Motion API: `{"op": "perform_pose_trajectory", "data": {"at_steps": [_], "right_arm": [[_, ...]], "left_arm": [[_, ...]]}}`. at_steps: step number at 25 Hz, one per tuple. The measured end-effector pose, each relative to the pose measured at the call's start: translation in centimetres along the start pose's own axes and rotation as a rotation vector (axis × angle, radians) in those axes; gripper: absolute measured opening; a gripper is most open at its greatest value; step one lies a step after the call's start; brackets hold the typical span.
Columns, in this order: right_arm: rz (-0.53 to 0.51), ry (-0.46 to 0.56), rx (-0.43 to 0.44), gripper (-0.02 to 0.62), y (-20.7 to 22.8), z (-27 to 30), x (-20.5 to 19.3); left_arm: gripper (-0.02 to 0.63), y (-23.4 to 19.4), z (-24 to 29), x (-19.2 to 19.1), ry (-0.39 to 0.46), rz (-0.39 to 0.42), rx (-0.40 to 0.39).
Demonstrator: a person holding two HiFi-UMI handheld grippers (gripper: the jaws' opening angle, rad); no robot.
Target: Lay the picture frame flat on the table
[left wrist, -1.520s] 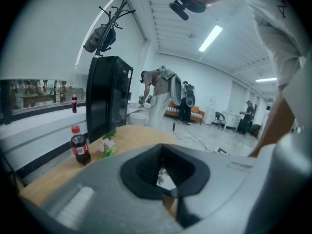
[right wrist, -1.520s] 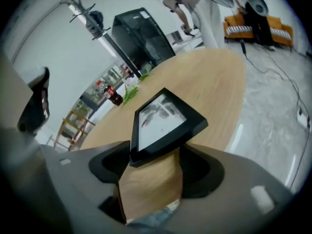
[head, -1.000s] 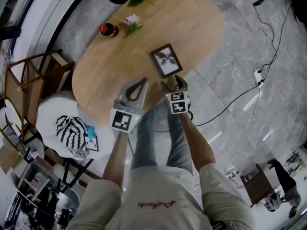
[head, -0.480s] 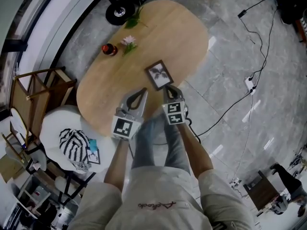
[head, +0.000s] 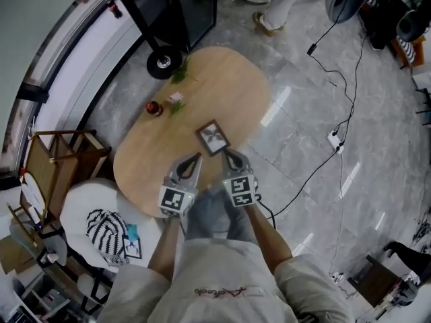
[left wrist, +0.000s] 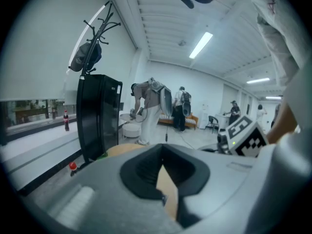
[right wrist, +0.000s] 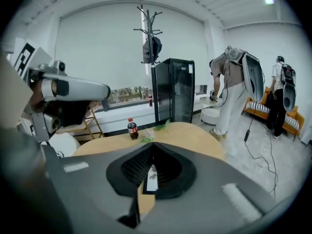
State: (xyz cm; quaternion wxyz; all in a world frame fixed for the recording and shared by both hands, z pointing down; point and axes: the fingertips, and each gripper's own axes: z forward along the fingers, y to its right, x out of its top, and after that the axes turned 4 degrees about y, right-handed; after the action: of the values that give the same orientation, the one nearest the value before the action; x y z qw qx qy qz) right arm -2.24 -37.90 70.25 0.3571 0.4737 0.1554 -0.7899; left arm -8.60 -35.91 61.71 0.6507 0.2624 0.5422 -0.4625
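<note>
The dark picture frame (head: 213,137) with a white print lies flat on the oval wooden table (head: 229,86), near its front edge. In the head view both grippers hang just short of that edge. The left gripper (head: 197,157) is shut and empty, to the left of the frame. The right gripper (head: 227,153) is shut on nothing, a little short of the frame's near corner. In the right gripper view the frame (right wrist: 150,175) shows through the gap below the closed tips (right wrist: 152,145). The left gripper view shows closed tips (left wrist: 163,146) and bare table beyond.
A cola bottle (head: 154,108), a pale flower (head: 176,99) and a green sprig (head: 180,75) lie at the table's far left. A black cabinet (head: 172,9) stands beyond. Wooden chair (head: 60,160) and white seat (head: 101,227) are left; cables (head: 337,140) run right. People stand far back.
The right gripper's jaws have closed and it has drawn back from the frame's near edge. The head view has risen, so the table looks smaller. The frame stays flat.
</note>
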Motion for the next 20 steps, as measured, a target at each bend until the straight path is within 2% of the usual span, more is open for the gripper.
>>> {"op": "perform_pose_trajectory", "data": {"at_steps": [9,20], "right_arm": [[-0.012,0.180,-0.031,0.005,0.0,-7.5,10.5],[-0.036,0.273,-0.058,0.005,0.7,-13.6,16.9]], "left_arm": [[0.000,3.2,-1.4,6.4,0.049,0.046,-0.021],[0.000,5.5,-2.6,12.5,0.110,0.095,-0.030]]}}
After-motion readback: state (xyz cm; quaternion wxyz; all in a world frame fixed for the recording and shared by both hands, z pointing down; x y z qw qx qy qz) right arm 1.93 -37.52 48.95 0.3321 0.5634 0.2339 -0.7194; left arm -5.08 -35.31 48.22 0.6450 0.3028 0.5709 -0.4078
